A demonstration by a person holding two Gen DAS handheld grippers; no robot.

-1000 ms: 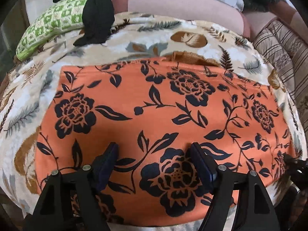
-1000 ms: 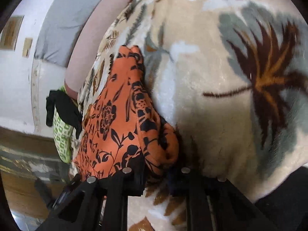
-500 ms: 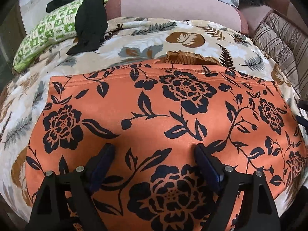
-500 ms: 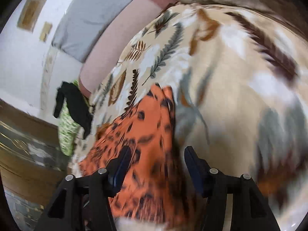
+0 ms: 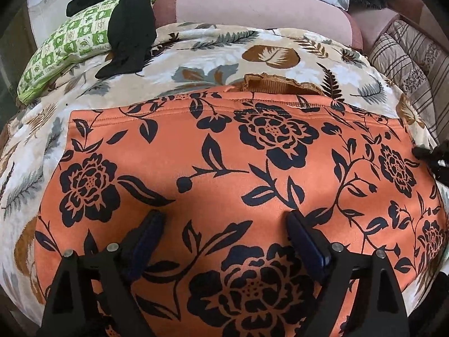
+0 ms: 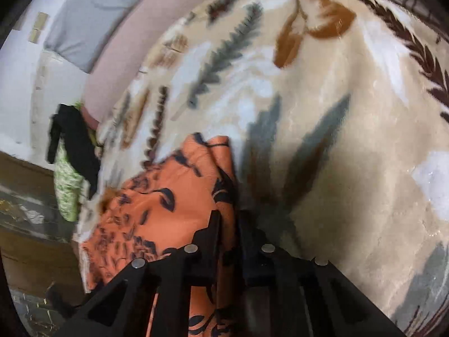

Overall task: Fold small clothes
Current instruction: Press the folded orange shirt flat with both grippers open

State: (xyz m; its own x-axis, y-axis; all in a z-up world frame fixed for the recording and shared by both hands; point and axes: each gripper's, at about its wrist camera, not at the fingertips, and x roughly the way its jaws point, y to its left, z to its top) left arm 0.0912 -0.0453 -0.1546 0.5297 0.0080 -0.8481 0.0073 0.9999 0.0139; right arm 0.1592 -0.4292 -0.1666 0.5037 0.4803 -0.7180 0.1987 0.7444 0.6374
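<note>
An orange garment with black flowers (image 5: 224, 168) lies spread flat on a leaf-print blanket (image 5: 224, 47). A brown ribbed piece (image 5: 269, 84) pokes out from under its far edge. My left gripper (image 5: 224, 224) is open and hovers just over the garment's near middle, holding nothing. My right gripper (image 6: 228, 219) is shut on the garment's right edge (image 6: 179, 196), with orange cloth pinched between the jaws. The right gripper also shows at the right edge of the left wrist view (image 5: 432, 160).
A green checked pillow (image 5: 67, 42) with a black garment (image 5: 132, 28) draped on it lies at the far left. A pink bolster (image 5: 252, 2) runs along the back. A striped cushion (image 5: 407, 56) sits at the far right.
My right gripper opened half a second ago and has now shut again on the garment's right edge. The left gripper stayed open and shifted slightly forward over the cloth.
</note>
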